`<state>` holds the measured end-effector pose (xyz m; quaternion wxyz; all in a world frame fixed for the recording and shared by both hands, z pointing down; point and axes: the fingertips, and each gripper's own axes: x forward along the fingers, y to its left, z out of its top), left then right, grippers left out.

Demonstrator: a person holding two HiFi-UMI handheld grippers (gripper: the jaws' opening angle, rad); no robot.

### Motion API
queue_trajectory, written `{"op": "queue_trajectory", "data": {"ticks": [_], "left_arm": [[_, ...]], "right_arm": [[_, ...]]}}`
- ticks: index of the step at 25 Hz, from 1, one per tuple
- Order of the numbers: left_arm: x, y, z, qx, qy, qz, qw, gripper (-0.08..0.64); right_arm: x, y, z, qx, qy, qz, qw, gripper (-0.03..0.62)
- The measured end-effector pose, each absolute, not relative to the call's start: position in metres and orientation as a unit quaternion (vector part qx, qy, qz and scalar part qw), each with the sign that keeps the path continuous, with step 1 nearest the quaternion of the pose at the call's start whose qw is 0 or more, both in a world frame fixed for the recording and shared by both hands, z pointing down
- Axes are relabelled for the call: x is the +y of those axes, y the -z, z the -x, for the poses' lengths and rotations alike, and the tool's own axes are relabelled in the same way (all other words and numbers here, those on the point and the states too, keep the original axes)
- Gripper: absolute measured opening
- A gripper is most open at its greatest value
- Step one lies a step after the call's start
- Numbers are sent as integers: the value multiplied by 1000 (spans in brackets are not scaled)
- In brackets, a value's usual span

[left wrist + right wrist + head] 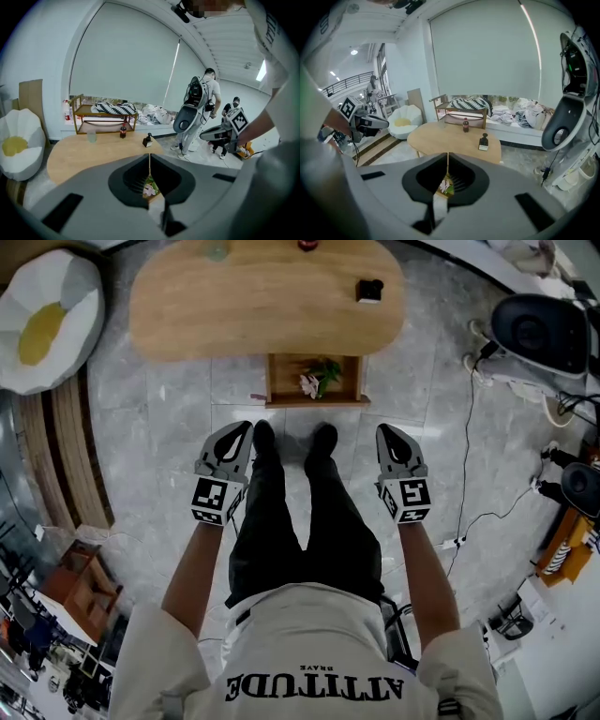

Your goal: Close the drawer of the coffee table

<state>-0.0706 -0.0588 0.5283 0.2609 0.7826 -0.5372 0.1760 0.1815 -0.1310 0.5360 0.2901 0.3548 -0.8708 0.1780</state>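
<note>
The oval wooden coffee table (262, 296) stands ahead of me. Its drawer (277, 381) is pulled out toward me, with a pink flower and green leaves (317, 379) inside. My left gripper (246, 426) and right gripper (382, 428) hang shut and empty on either side of my legs, short of the drawer's front and apart from it. In the left gripper view the closed jaws (150, 161) frame a sliver of the drawer (151, 190). In the right gripper view the closed jaws (448, 161) do the same with the flower (446, 186).
On the tabletop are a small dark bottle (369, 290), a cola bottle (123, 131) and a cup (91, 136). A white flower-shaped chair (42, 320) sits at the left. A white machine (539, 334) and floor cables (487, 512) lie at the right. People stand in the background (201, 103).
</note>
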Motion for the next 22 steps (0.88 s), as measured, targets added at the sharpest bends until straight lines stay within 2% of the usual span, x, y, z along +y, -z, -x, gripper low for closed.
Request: {"op": "queue_trajectory", "data": {"ticks": [22], "left_arm": [[-59,-671,50,-527,-190,-776,289,25]], "right_arm": [[-122,-692,-186,-857,-194,-340,336,23]]}}
